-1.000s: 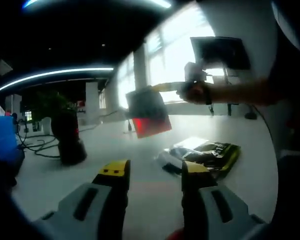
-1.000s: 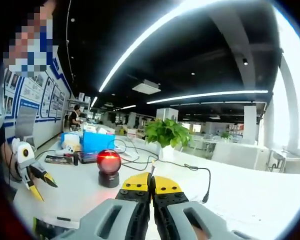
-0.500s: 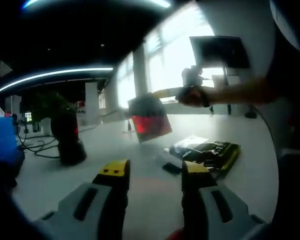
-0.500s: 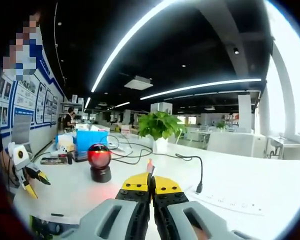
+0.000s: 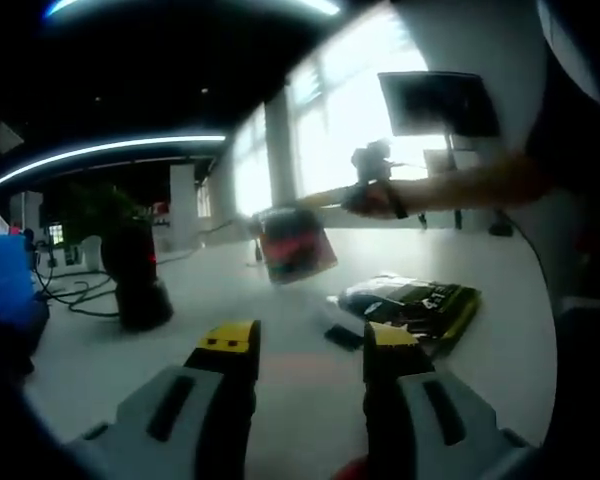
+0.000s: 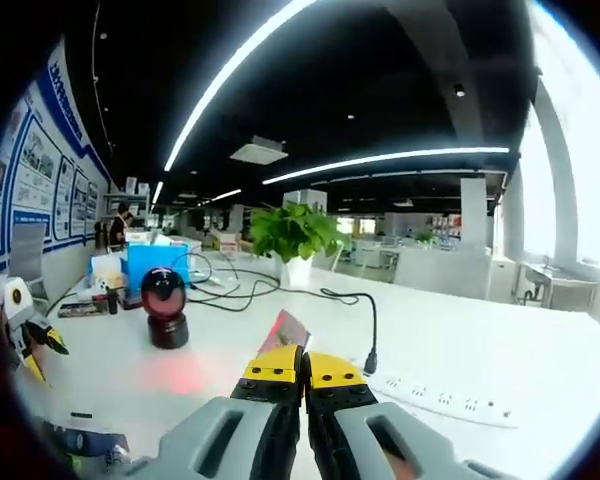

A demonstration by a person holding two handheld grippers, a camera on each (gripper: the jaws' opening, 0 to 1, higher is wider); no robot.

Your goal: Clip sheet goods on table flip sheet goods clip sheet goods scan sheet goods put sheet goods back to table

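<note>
Right tongs (image 6: 302, 366) clenched on packet (image 5: 293, 243), lifted above surface (image 6: 500, 360); left tongs (image 5: 305, 345) released, near stacked packets (image 5: 410, 303).

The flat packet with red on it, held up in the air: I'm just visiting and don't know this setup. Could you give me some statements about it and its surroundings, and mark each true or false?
1. The right gripper has its yellow-tipped jaws closed on the flat packet with red on it. True.
2. The packet lies flat on the white table. False: it hangs in the air above the table.
3. The left gripper is clamped on a second packet. False: its jaws stand apart with nothing between them.
4. A dark packet with yellow-green edges lies on the table. True.
5. A round black scanner on a stand sits on the table. True.
6. The potted green plant has tipped over. False: it stands upright.
</note>
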